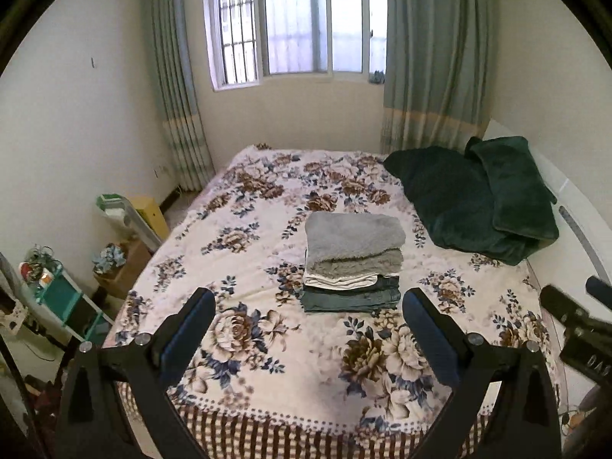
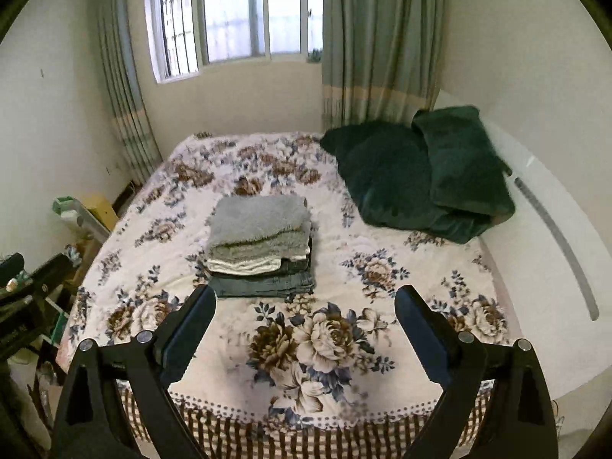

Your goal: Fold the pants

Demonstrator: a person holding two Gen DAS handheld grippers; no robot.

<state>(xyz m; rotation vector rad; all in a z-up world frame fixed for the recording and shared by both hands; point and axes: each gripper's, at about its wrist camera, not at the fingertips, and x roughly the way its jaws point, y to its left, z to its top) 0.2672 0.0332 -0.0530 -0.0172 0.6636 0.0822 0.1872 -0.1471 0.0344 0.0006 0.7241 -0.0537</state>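
A stack of folded pants [image 1: 354,264] lies in the middle of the floral bed cover [image 1: 248,229]: fluffy grey ones on top, a white pair under them, dark blue-green jeans at the bottom. It also shows in the right wrist view [image 2: 262,248]. My left gripper [image 1: 308,306] is open and empty, held above the bed's near end, short of the stack. My right gripper [image 2: 306,302] is open and empty too, just right of the stack's near edge. Part of the right gripper shows at the left wrist view's right edge [image 1: 573,325].
A dark green blanket and pillow [image 1: 478,199] lie at the bed's far right by the white headboard [image 2: 554,229]. Shelves and boxes [image 1: 114,237] stand on the floor left of the bed. Curtains and a window are behind.
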